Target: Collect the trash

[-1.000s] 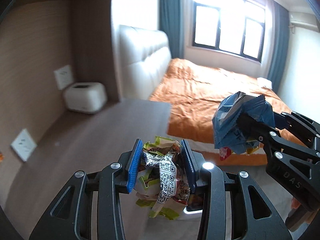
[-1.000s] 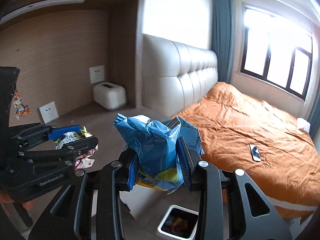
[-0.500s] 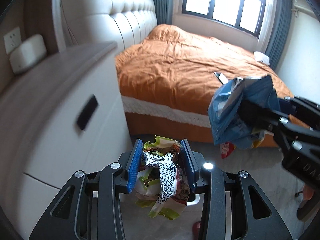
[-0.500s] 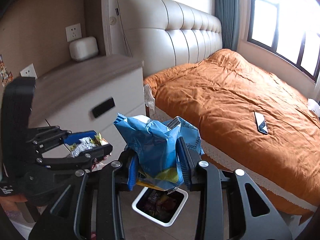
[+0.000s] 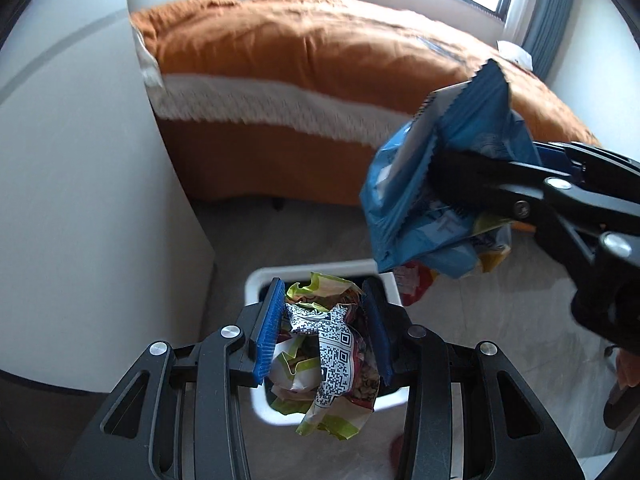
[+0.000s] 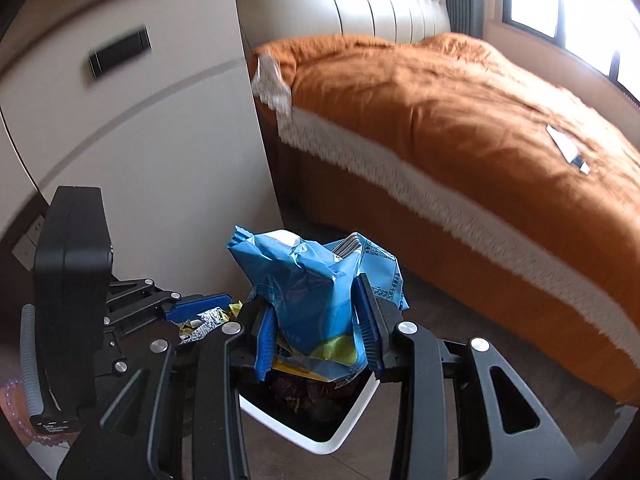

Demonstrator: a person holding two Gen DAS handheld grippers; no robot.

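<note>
The left gripper [image 5: 326, 328] pinches a crumpled green wrapper [image 5: 328, 352] above a white bin [image 5: 260, 280] on the floor. The right gripper [image 6: 316, 332] pinches a blue bag [image 6: 308, 280] over the same bin [image 6: 352, 420], just beside the left one. A white cabinet [image 6: 160, 152] stands close by, with an orange bed [image 6: 460, 120] behind.
</note>
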